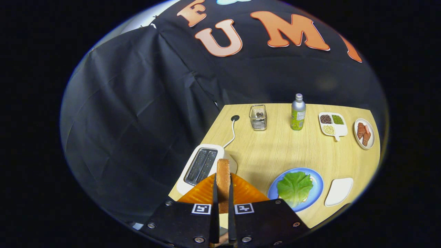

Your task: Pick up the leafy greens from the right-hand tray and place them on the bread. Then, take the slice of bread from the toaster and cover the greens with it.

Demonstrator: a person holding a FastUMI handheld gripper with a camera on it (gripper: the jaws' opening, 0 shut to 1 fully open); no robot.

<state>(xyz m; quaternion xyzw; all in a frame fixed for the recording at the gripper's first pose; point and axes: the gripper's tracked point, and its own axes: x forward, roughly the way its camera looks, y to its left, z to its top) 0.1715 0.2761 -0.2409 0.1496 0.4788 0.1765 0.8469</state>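
In the gripper view, the hand-held gripper (223, 193) is raised above the near left corner of the pale wooden tabletop (275, 151), its two fingers drawn close together and pressing on either face of a golden-brown slice of toasted bread (223, 175), which stands upright on edge between them. Just beyond the fingers, at about 11 o'clock from the slice, sits the white two-slot toaster (203, 167), its slots open to the camera and its white cord (231, 136) running away to a black round grommet (235, 118). At 3 o'clock from the fingers lies a round blue plate (318, 187) carrying the green lettuce leaf (295, 186) spread over a bread slice, only slivers of which show at the leaf's edge. Just right of the plate rests a white rounded tray (339, 191). Along the far edge stand a clear wire-framed holder (258, 117), a silver and green bottle (298, 113), a white divided dish of grains (332, 124) and a small white plate of reddish meat pieces (364, 133). Black cloth walls the booth behind.
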